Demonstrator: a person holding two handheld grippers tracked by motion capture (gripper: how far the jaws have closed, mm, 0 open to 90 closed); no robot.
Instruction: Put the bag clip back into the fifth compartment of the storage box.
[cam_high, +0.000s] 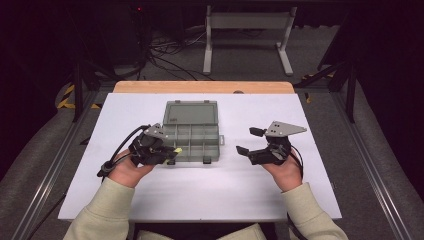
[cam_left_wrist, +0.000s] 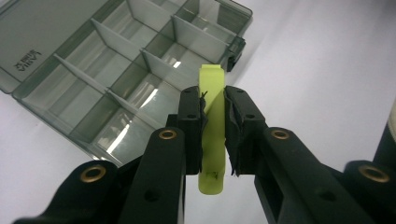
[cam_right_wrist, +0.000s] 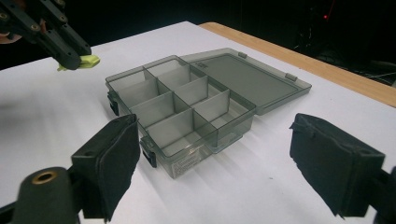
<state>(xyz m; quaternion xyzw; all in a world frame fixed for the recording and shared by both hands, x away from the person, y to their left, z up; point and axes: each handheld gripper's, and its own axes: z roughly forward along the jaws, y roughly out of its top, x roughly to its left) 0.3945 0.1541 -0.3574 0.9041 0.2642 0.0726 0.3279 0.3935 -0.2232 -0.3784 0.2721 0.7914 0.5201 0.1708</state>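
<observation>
We see the yellow-green clip (cam_left_wrist: 212, 126) pinched upright between the jaws of the left hand-held gripper (cam_left_wrist: 214, 133), which is clenched on its middle, so that both ends stick out past the pads. In the high view it hangs just off the near left corner of the grey compartment box (cam_high: 192, 132), whose lid lies open flat behind the empty compartments. The box sits mid-table on the white table (cam_high: 210, 190), with the right hand-held gripper (cam_high: 250, 141) well apart on its other side, jaws spread wide and holding nothing. We judge the risks to lie in the narrow hold: the clip could pivot or slip in the pads as it travels, catch a divider wall on the way down, or nudge the light, unsteadied box, since the free hand-held gripper isn't bracing it.
</observation>
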